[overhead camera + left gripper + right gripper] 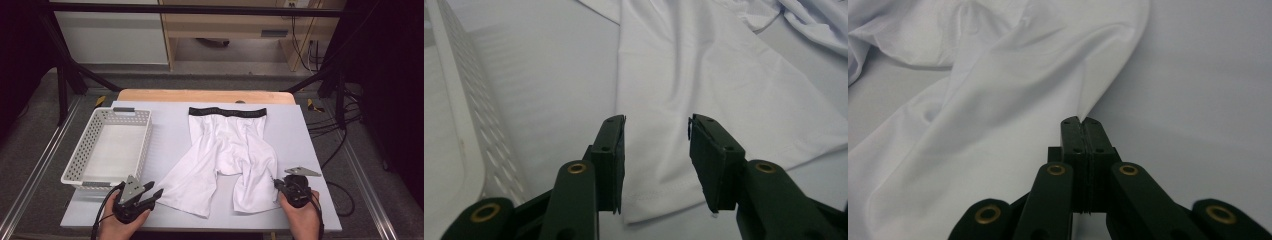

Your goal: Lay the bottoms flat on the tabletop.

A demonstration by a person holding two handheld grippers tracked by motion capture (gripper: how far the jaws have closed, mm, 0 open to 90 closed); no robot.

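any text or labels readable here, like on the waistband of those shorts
None can be read.
Black waistband of the white shorts: faint lettering, too small and blurred to read.
White basket: no label to be seen.
Left gripper and right gripper: no markings to be seen.

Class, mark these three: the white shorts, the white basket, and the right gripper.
white shorts (225, 145), high view, middle of the fabric.
white basket (106, 184), high view, near rim.
right gripper (1082, 121), right gripper view, tips pinching the shorts' edge.

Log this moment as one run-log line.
left tool: open, over left leg hem | right tool: shut on shorts edge, right leg | basket: left, apart from the shorts
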